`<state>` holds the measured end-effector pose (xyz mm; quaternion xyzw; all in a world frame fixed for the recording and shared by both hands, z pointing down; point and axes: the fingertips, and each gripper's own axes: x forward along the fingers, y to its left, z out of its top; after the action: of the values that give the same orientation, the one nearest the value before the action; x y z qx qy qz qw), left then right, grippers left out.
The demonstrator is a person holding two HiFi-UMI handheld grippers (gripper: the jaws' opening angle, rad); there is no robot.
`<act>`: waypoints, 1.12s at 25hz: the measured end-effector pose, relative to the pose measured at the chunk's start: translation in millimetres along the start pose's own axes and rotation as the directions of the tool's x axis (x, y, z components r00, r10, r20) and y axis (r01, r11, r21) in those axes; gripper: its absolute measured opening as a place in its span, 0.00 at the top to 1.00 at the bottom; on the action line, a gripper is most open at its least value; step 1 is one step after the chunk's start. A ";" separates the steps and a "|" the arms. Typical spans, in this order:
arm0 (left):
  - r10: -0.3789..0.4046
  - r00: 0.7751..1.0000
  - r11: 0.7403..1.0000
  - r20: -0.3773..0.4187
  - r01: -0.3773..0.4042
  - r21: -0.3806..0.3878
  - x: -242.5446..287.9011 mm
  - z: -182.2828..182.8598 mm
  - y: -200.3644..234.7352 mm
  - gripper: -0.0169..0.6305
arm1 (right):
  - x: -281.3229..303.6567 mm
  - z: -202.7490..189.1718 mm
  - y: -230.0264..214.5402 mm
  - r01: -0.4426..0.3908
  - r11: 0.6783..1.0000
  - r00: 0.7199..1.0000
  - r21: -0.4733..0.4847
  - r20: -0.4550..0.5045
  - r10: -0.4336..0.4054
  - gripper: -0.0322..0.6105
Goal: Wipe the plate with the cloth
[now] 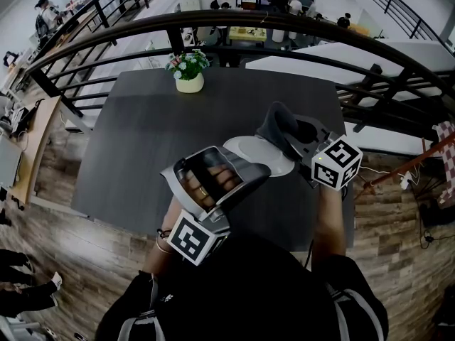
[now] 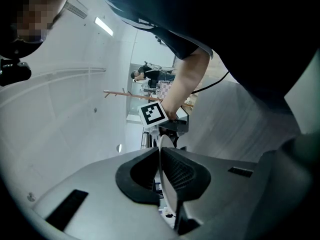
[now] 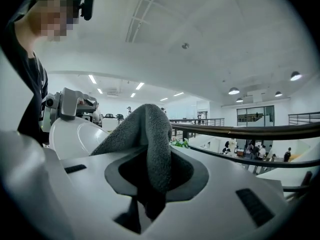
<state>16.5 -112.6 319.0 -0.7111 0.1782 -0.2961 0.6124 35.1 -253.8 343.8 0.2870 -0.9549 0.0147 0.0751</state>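
A person is holding a two-jaw gripper in each hand above a dark grey table. The left gripper is clamping the near rim of a white plate. In the left gripper view the plate is showing edge-on, pinched between the ribbed pads and lifted clear of the tabletop. The right gripper is closing its jaws on a bunched grey cloth. In the right gripper view the fabric is filling the gap between the jaws and folding over towards the plate at the left. In the head view the cloth is lying over the plate's far right part, so the two grippers are facing each other across the plate, near the table's right edge. A small pot of flowers is standing at the far edge of the table, well apart from the plate, and a dark curved railing is running behind it.
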 end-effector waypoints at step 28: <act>0.048 0.999 0.969 0.002 -0.046 -0.244 -4.1 -7.5 11.1 0.94 | -61.4 49.9 42.4 0.152 0.986 0.974 -0.065 0.181 -0.138 0.83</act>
<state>9.8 -117.8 307.8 -0.7775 0.2275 -0.2547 0.5280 55.6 -188.4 285.8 0.3532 -0.9340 -0.0539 0.0027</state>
